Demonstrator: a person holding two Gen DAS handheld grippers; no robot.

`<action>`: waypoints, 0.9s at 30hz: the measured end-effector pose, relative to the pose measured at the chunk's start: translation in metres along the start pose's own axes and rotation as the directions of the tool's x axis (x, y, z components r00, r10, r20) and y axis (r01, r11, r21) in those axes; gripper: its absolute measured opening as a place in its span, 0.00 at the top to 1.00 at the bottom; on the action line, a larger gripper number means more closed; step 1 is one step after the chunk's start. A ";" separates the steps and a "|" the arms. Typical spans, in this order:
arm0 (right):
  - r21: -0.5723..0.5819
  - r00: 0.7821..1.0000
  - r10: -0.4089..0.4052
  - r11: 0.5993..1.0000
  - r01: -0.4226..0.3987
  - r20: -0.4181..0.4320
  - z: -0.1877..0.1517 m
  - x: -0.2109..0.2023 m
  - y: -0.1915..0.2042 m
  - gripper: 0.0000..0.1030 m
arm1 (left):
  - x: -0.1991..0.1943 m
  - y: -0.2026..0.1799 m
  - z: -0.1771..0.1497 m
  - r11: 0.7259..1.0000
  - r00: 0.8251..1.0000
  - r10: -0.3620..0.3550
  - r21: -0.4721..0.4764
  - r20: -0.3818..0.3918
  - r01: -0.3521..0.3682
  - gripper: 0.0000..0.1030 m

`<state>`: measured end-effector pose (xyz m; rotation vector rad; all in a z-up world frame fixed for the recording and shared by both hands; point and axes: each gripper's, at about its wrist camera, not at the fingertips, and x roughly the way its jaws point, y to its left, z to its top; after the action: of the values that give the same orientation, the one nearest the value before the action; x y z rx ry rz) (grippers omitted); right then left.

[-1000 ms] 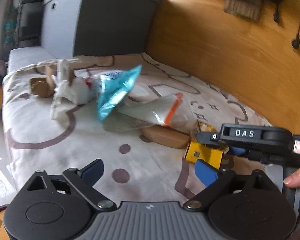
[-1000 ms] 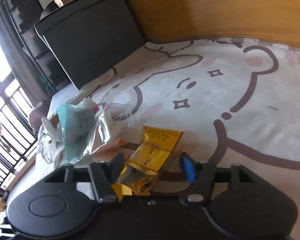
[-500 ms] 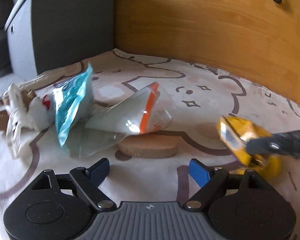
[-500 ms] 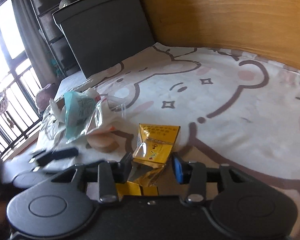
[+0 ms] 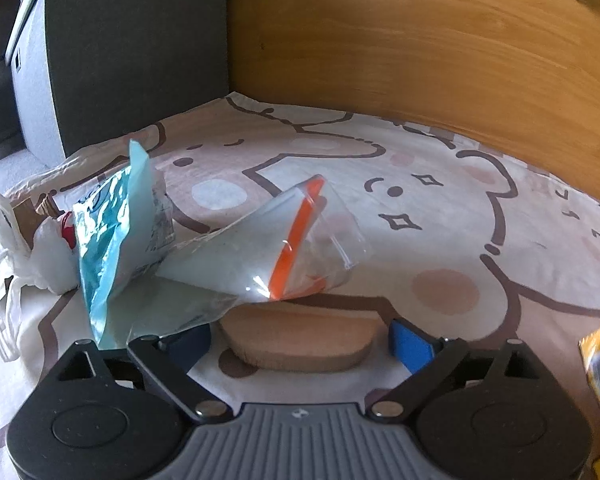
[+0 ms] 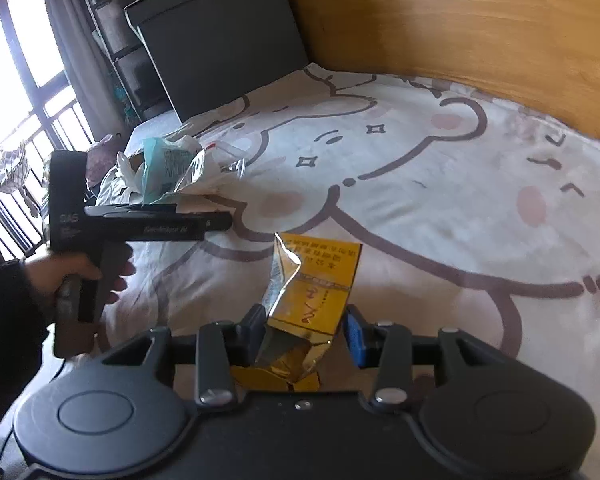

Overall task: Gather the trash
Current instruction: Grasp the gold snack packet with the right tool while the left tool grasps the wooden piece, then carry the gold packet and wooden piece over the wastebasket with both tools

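Right wrist view shows what has changed over the last second: our right gripper (image 6: 305, 330), which had its fingers wide around the yellow snack packet (image 6: 310, 294), has now closed them on its crumpled lower part and raised it off the bear-print sheet (image 6: 440, 200). We judge one piece of trash secured. Meanwhile our left gripper (image 5: 300, 340) has swung toward the pile and come in low, its fingers apart and holding nothing, with a tan oval pad (image 5: 296, 338) lying between the tips. Resting on that pad is the clear zip bag (image 5: 268, 256) with its orange strip; beside it leans a teal wrapper (image 5: 112, 236), touching a white plastic bag (image 5: 24, 256). The overlap means a grab at one may drag the others. A dark cabinet (image 5: 136, 52) and wooden headboard (image 5: 440, 48) border the bed.
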<state>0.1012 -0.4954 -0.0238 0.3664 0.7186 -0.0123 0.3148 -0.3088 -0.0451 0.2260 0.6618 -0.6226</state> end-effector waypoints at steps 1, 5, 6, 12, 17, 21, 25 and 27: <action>0.011 1.000 0.001 1.000 -0.001 -0.003 0.000 0.001 0.000 0.53 | 0.001 0.000 0.001 1.000 1.000 -0.001 -0.005 0.001 0.001 0.08; 0.064 1.000 -0.011 0.998 0.012 -0.015 0.000 0.010 0.002 0.40 | 0.001 -0.002 0.000 1.000 1.000 0.011 -0.004 0.010 -0.011 0.13; 0.091 1.000 -0.018 0.996 0.019 -0.011 0.000 0.012 0.002 0.39 | 0.000 -0.003 0.000 1.000 1.000 0.015 -0.002 0.013 -0.015 0.15; 0.181 0.997 -0.072 0.981 0.069 0.013 0.004 0.023 0.009 0.34 | -0.009 -0.006 -0.004 1.000 1.000 0.002 -0.009 0.020 -0.002 0.22; 0.124 0.987 -0.161 0.980 0.157 0.020 0.003 0.027 0.018 0.56 | -0.026 -0.014 -0.015 1.000 1.000 -0.019 0.016 0.015 0.019 0.23; 0.116 0.986 -0.164 0.980 0.159 0.032 0.001 0.025 0.017 0.59 | -0.043 -0.020 -0.027 0.999 1.000 -0.029 0.025 0.010 0.029 0.23; 0.121 0.988 -0.149 0.982 0.144 0.036 0.000 0.020 0.019 0.63 | -0.065 -0.021 -0.036 0.999 0.999 -0.035 -0.007 0.016 0.035 0.23; 0.102 0.988 -0.148 0.984 0.143 0.038 -0.002 0.016 0.022 0.64 | -0.078 -0.021 -0.038 0.999 0.999 -0.033 -0.020 0.028 0.033 0.23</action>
<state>0.1153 -0.4723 -0.0285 0.4061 0.6997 -0.1948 0.2348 -0.2740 -0.0247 0.1870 0.6457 -0.6491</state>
